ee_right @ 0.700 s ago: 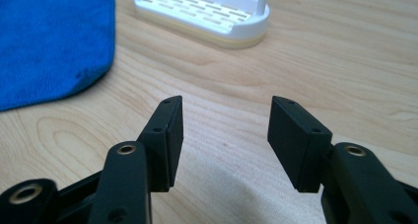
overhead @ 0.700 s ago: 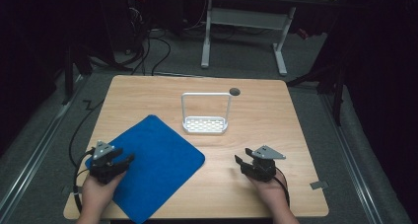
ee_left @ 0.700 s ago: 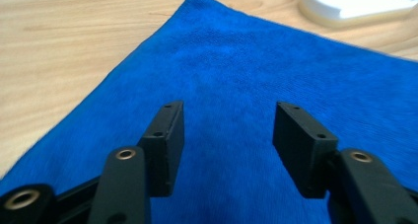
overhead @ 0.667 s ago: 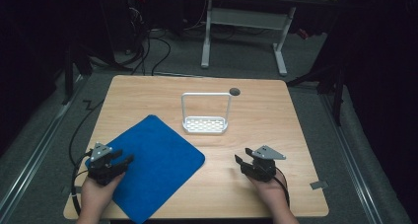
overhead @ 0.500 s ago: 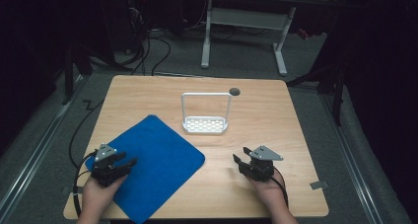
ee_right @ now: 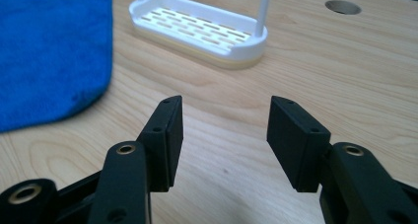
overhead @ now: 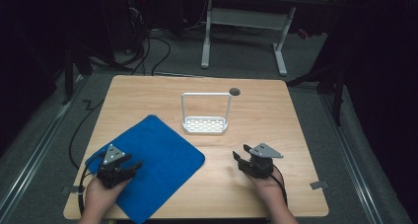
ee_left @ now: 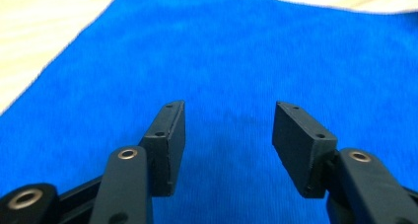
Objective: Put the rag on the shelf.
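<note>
High view | left gripper agape over fuzzy blue cloth (flat) | right gripper agape, empty

I see a white slotted rack with a tall loop handle standing mid-table on the light wooden table, a round cable hole just behind it, and beyond the far edge a white-legged desk frame and black cables on the grey floor.
</note>
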`<state>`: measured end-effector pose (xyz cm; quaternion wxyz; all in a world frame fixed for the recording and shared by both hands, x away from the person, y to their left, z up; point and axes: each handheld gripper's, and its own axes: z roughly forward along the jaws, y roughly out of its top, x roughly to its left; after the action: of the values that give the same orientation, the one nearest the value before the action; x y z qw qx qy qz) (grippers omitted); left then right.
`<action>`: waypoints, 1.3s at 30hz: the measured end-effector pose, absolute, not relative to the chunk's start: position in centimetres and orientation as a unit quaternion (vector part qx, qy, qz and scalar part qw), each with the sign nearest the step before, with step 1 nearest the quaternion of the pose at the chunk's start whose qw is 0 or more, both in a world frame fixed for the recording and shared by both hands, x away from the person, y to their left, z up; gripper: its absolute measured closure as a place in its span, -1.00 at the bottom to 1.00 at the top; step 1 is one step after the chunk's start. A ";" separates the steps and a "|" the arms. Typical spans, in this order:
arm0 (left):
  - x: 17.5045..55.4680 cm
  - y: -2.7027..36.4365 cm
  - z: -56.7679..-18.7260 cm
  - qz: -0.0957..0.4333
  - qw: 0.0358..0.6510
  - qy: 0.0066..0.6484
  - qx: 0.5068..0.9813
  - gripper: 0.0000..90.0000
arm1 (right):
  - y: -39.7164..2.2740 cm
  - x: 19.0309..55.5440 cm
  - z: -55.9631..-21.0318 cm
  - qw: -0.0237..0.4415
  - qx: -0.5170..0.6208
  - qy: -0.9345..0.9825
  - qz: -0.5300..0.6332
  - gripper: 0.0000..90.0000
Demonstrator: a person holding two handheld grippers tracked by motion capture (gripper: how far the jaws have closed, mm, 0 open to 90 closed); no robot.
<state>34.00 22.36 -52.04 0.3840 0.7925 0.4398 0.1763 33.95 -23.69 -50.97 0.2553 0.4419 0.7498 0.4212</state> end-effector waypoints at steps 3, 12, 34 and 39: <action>33.9 22.8 -52.2 0.163 0.380 0.446 0.794 0.03 | -23.1 34.2 -51.1 0.251 0.438 0.752 0.423 0.08; 34.0 23.0 -52.5 0.122 0.382 0.445 0.801 -0.03 | -22.2 34.2 -51.0 0.246 0.421 0.764 0.422 0.08; 30.9 17.6 -52.6 0.096 0.368 0.350 0.856 0.91 | -21.2 33.6 -50.7 0.237 0.402 0.770 0.435 0.10; 30.7 15.3 -52.5 0.095 0.363 0.334 0.865 0.94 | -21.1 33.6 -50.6 0.238 0.400 0.772 0.433 0.10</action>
<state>30.69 15.34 -52.45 0.3634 0.8646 0.3339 0.0946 33.57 -21.14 -50.64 0.2375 0.3996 0.7720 0.4334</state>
